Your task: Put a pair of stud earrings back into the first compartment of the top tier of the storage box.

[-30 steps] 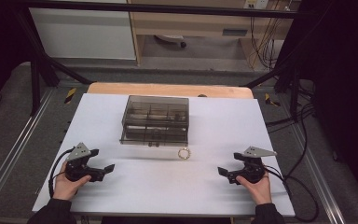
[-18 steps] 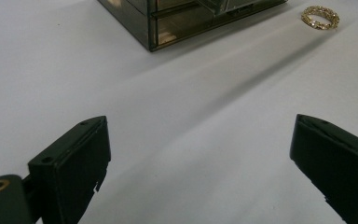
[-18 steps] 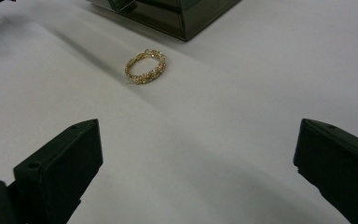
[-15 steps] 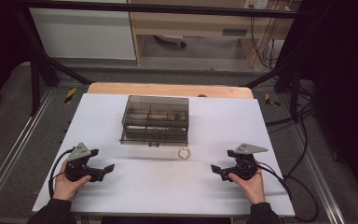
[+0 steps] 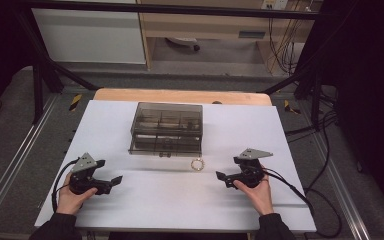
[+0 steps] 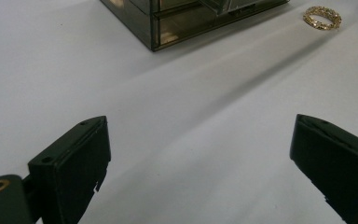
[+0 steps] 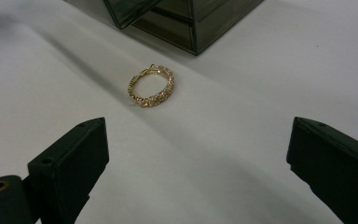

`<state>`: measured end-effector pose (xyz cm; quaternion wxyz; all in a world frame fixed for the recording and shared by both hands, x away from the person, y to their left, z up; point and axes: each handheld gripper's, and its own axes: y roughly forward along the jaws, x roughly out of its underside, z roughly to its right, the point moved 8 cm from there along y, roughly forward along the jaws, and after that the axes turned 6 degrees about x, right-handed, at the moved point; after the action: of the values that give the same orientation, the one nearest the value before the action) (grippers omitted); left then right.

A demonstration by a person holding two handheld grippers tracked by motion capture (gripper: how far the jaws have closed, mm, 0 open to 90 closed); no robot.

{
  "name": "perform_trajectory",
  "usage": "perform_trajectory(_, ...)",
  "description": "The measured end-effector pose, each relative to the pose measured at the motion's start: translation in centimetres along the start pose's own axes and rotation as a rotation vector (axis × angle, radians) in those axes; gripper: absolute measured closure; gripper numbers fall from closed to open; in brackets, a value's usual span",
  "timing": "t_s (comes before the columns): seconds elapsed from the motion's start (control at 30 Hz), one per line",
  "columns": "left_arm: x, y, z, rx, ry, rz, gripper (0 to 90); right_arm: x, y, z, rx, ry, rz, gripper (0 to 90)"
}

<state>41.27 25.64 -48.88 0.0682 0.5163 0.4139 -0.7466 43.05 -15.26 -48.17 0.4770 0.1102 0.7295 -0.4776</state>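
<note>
Near surface centre, by the box (image 5: 166,129): gold ring (image 7: 151,86).
Light, stiff, slippery; pinch across band. Both grippers' fingers (image 7: 70,158) spread, holding nothing.

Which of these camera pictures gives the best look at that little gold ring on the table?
The right gripper view: the small gold beaded ring lies close ahead, its studded band plain to see. In the left gripper view it sits far off near the top edge. In the high view it is a tiny loop before the smoky clear plastic box.

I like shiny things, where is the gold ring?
The gold ring lies on the white table, just before the smoky plastic box, nearer the right gripper.
</note>
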Motion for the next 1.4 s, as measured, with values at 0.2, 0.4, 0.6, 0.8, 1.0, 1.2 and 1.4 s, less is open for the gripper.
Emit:
perform_trajectory(0.2,0.0,0.0,0.0,-0.001,0.001,0.0,4.7,-0.6,1.1,-0.4,0.004,0.018,-0.004,10.1)
perform_trajectory(0.4,0.0,0.0,0.0,-0.002,0.0,-0.001,4.7,-1.1,2.3,-1.2,-0.012,0.014,-0.014,13.3)
perform_trajectory(0.6,0.1,0.0,0.0,-0.002,-0.001,-0.001,4.7,-1.4,3.3,-1.6,-0.016,0.011,-0.032,19.9)
perform_trajectory(0.8,0.1,0.1,0.0,-0.002,0.002,-0.006,4.7,-1.8,4.4,-1.7,-0.018,0.013,-0.044,32.1)
perform_trajectory(1.0,0.1,0.0,0.0,-0.003,-0.001,0.0,4.8,-2.2,5.3,-1.8,-0.025,0.013,-0.052,41.7)
perform_trajectory(1.2,0.1,0.0,0.0,-0.003,-0.001,-0.001,4.9,-2.4,6.1,-2.1,-0.03,-0.003,-0.054,50.7)
perform_trajectory(1.4,0.1,0.0,0.0,-0.004,-0.002,-0.001,4.9,-2.7,6.6,-2.3,-0.037,0.003,-0.055,59.6)
